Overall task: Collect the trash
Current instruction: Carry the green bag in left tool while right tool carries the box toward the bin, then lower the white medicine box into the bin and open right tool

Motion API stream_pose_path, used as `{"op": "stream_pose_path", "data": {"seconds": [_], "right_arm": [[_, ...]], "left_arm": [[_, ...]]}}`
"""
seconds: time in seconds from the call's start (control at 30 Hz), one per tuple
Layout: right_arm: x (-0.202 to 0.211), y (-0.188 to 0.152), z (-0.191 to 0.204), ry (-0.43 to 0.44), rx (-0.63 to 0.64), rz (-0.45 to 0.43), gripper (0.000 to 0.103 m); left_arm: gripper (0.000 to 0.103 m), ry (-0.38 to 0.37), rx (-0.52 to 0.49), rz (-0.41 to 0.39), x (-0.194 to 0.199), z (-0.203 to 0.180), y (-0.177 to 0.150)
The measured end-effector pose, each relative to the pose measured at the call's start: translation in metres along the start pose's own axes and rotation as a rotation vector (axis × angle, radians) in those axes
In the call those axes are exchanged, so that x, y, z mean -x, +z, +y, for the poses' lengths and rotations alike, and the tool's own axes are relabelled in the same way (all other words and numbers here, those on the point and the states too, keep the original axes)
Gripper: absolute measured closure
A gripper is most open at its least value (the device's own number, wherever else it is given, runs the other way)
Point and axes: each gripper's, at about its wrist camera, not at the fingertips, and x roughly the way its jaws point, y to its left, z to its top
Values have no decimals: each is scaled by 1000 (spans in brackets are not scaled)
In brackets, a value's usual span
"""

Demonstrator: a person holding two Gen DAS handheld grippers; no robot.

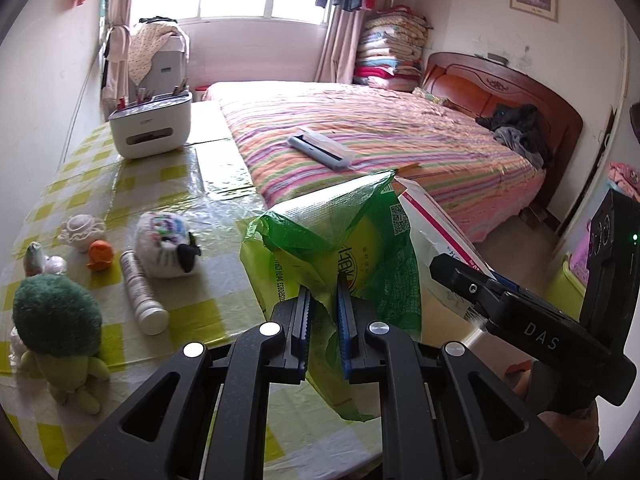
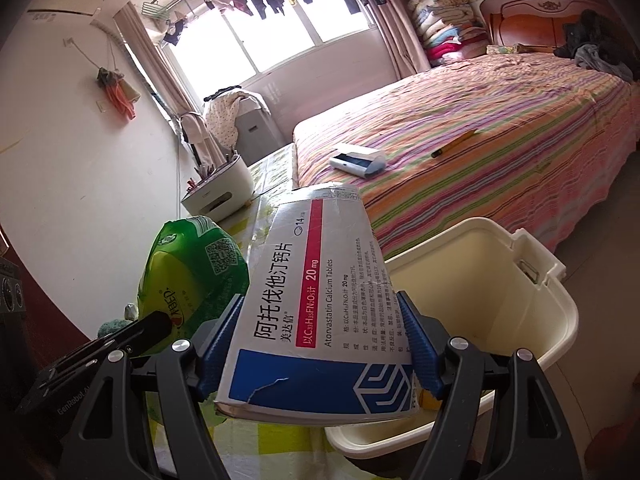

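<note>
The pill box (image 2: 320,312) is clamped flat between the right gripper (image 2: 324,344) pads, long axis running forward off the fingers, its far end over the table's edge. The bin (image 2: 552,320) gapes just right and below. The left gripper (image 1: 324,320) pinches a green wrapper (image 1: 340,248) beside it, farther from the bin.

Both tools are built from matte black, speckled plastic arms with triangular cut-outs and round silver screws at the joints. The left claw (image 1: 324,300) is fitted with blue ridged pads (image 1: 343,312), as is the right claw (image 2: 326,344). White "DAS" lettering is seen on the right claw's body. Bare skin is visible beneath it.
</note>
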Motion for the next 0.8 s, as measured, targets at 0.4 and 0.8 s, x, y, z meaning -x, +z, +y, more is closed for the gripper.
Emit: {"op": "stream_pose_path", "data": {"seconds": [0.4, 0.8], "right_arm": [[-1, 1, -18, -51, -40, 10, 31], [-4, 4, -39, -100, -83, 24, 31]], "left_arm": [[92, -4, -40, 48, -23, -17, 2], [92, -14, -77, 58, -34, -29, 6]]}}
